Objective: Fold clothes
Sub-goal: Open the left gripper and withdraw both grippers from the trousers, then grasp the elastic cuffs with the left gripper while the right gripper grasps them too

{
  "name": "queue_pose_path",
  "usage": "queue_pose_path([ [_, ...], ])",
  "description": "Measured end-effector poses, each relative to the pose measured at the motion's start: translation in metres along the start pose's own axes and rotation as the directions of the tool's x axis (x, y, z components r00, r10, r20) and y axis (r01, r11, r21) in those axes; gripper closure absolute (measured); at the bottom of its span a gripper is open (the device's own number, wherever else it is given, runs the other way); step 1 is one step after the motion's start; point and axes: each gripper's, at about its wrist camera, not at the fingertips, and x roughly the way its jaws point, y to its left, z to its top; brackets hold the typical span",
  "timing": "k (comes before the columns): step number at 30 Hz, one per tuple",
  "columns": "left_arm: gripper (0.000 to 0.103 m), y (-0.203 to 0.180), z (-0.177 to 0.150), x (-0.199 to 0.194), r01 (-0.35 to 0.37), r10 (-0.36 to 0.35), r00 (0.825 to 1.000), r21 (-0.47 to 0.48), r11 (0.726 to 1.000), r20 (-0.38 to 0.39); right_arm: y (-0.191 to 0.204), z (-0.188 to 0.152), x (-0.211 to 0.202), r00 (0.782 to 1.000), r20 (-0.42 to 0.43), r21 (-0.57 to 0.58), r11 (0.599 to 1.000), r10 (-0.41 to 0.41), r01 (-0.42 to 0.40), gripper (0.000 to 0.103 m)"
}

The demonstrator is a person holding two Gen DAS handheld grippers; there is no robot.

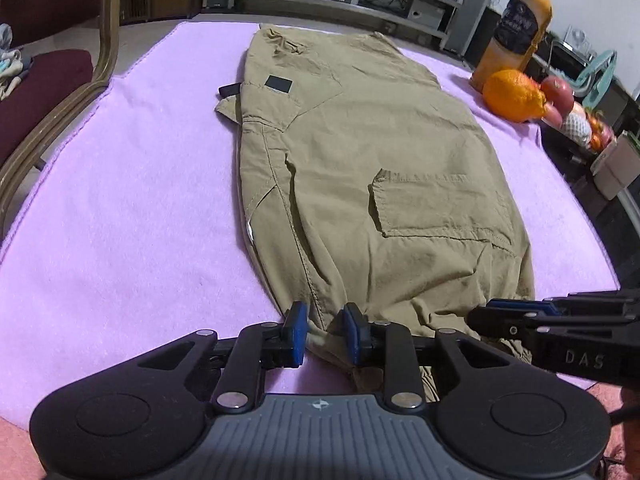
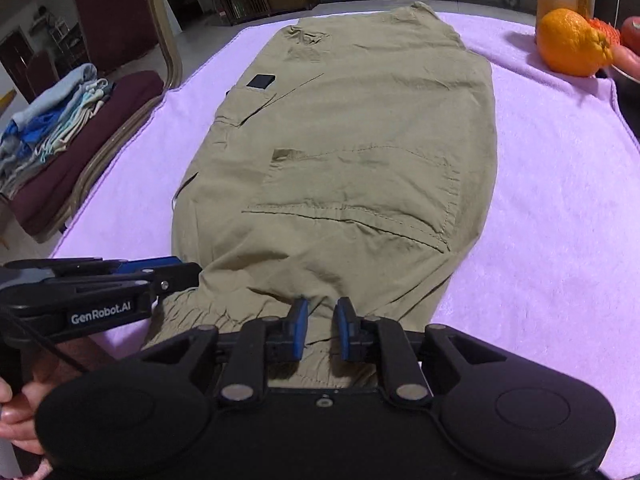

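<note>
Left wrist — claws [image 1: 325, 334] straddle trousers [image 1: 372, 168].

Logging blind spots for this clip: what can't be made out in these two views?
- Trousers near hem: both views, hidden under the gripper bodies.
- Left gripper grip on cloth: left wrist view, contact unclear.
- Bottle label: left wrist view, blurred.
- Fruit pile: cut by the right edge.

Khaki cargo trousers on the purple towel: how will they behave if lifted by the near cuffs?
The thin khaki cargo trousers look floppy: creased fabric will likely drape and sag between the left tool and right tool. Probably light. The fuzzy purple towel may drag on them or lift slightly.
</note>
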Motion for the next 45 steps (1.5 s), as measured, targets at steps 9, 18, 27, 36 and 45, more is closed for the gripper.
queue_pose_path([
  [9,0.055,0.006,-0.004,-0.044,0.044,-0.043,0.999,-0.080,0.996,0.014,-0.029,-0.011,-0.068,0.986,0.065,0.193,0.968,0.153,-0.163,0.057],
  [18,0.040,0.024,-0.015,-0.031,0.228,-0.253,0.967,-0.320,0.920,-0.039,-0.095,-0.062,-0.057,0.939,0.119,0.568,0.754,0.322,-0.330,0.050],
  [27,0.040,0.024,-0.011,-0.011,0.283,-0.323,0.945,-0.358,0.890,-0.057,-0.098,-0.056,-0.036,0.935,0.144,0.576,0.741,0.323,-0.345,0.058],
  [36,0.044,0.013,-0.009,0.002,0.332,-0.363,0.929,-0.273,0.903,-0.069,-0.081,-0.045,-0.017,0.956,0.019,0.474,0.839,0.293,-0.267,0.064],
  [45,0.075,0.010,-0.003,-0.008,0.285,-0.319,0.944,-0.278,0.917,-0.085,-0.072,-0.044,-0.022,0.968,0.074,0.499,0.831,0.240,-0.245,0.083],
])
